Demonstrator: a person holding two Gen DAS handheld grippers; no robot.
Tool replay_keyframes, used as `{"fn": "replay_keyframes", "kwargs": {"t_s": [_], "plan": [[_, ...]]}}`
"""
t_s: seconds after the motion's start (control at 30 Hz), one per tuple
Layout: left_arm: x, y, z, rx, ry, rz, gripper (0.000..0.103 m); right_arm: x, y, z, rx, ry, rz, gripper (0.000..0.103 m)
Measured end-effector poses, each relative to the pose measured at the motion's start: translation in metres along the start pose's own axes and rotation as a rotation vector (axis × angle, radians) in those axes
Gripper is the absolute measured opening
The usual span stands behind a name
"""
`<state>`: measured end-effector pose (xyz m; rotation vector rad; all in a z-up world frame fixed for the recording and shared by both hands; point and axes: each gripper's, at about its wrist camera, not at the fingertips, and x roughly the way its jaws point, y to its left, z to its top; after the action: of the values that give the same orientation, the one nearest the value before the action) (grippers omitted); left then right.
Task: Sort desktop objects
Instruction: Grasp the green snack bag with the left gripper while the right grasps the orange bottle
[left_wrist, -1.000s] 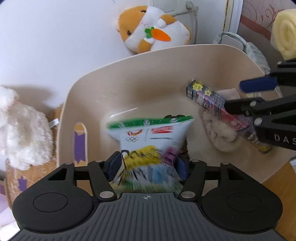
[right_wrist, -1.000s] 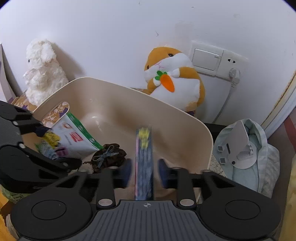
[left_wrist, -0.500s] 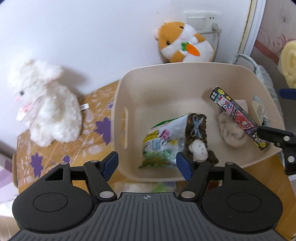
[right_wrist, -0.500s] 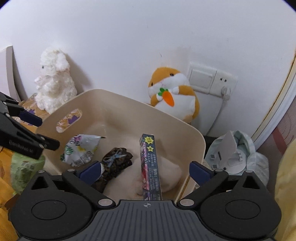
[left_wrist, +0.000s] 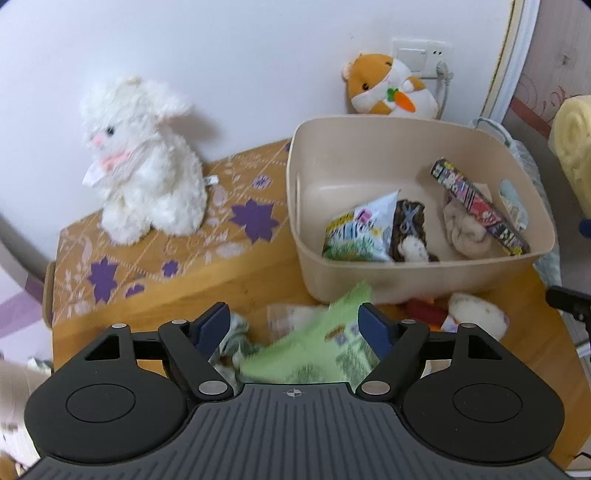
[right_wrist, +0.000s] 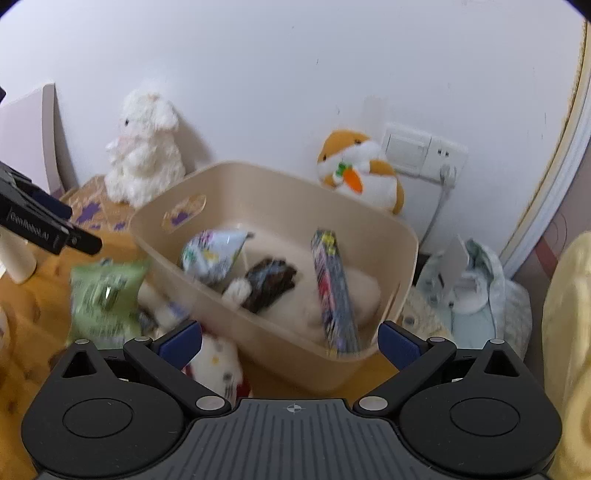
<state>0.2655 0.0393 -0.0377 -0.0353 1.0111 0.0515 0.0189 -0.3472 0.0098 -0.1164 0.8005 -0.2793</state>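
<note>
Left gripper (left_wrist: 293, 325) and right gripper (right_wrist: 290, 341) (both) spread wide.

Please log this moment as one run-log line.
left gripper: open above green packet | right gripper: open | bin: holds snack bag, long box

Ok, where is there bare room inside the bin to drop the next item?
The far-left floor of the bin, between the back wall and the snack packet, is bare. The near half is crowded: the packet, a dark brown bundle, a cream cloth and a long box leaning on the right rim. Both hand-held grippers are open.
</note>
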Motion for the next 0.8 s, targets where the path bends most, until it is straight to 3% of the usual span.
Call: {"fn": "replay_keyframes", "kwargs": {"t_s": [0.33,0.63,0.8], "plan": [[0.005,-0.007,-0.039,-0.203,0.031,-0.006,0.078,0.001,0.011,-0.049,0.016,0.088,-0.034,0.103],[0.019,-0.021,-0.05,-0.265,0.062,-0.027,0.078,0.015,0.023,-0.071,0.002,0.147,-0.014,0.103],[0.032,-0.025,-0.045,-0.278,0.074,-0.003,0.079,0.027,0.032,-0.079,-0.025,0.186,0.003,0.103]]}}
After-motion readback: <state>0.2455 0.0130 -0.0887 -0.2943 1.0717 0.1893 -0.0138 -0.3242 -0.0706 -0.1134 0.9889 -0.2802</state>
